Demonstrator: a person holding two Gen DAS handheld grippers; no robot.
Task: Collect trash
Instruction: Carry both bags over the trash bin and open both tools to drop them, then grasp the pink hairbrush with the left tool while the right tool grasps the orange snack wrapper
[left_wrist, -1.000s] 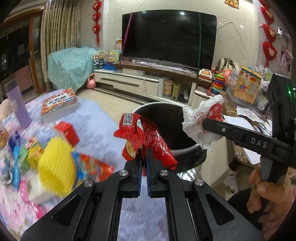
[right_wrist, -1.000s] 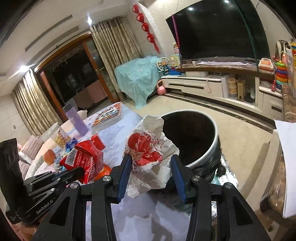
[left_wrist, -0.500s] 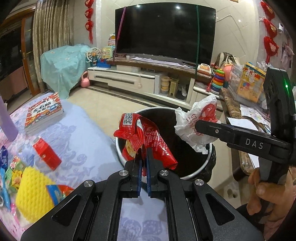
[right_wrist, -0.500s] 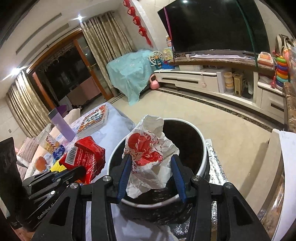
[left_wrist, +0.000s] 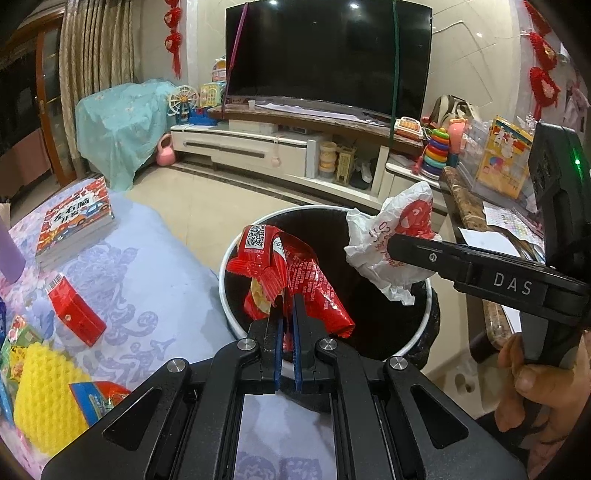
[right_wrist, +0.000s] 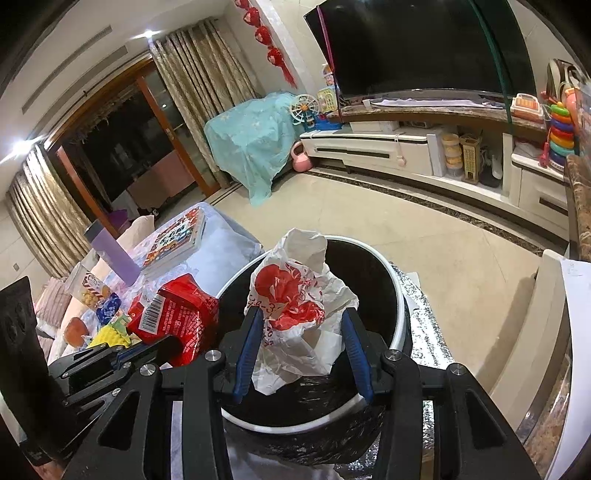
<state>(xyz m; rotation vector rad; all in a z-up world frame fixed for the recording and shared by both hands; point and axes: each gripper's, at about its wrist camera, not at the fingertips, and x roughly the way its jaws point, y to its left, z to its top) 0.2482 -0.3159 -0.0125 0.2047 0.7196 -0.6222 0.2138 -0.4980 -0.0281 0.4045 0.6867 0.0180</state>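
My left gripper (left_wrist: 287, 306) is shut on a crumpled red snack wrapper (left_wrist: 295, 266), held over the dark mouth of the white-rimmed trash bin (left_wrist: 225, 266). The right gripper (right_wrist: 299, 314) grips a crumpled white plastic bag with red print (right_wrist: 295, 306), also above the bin (right_wrist: 395, 280). Its blue pads press the bag from both sides. In the left wrist view the bag (left_wrist: 384, 236) hangs over the bin's right half, beside the wrapper. The red wrapper (right_wrist: 177, 314) shows at the left of the right wrist view.
A table with a lilac cloth (left_wrist: 147, 280) borders the bin on the left. It carries a book (left_wrist: 74, 221), a small red box (left_wrist: 74, 314), a yellow foam net (left_wrist: 48, 391) and a purple bottle (right_wrist: 114, 254). A hand (left_wrist: 535, 369) holds the right gripper's handle.
Both grippers have carried their loads from above the table edge to above the bin. The bin now lies right under the wrapper and the bag. Both grips look unchanged.
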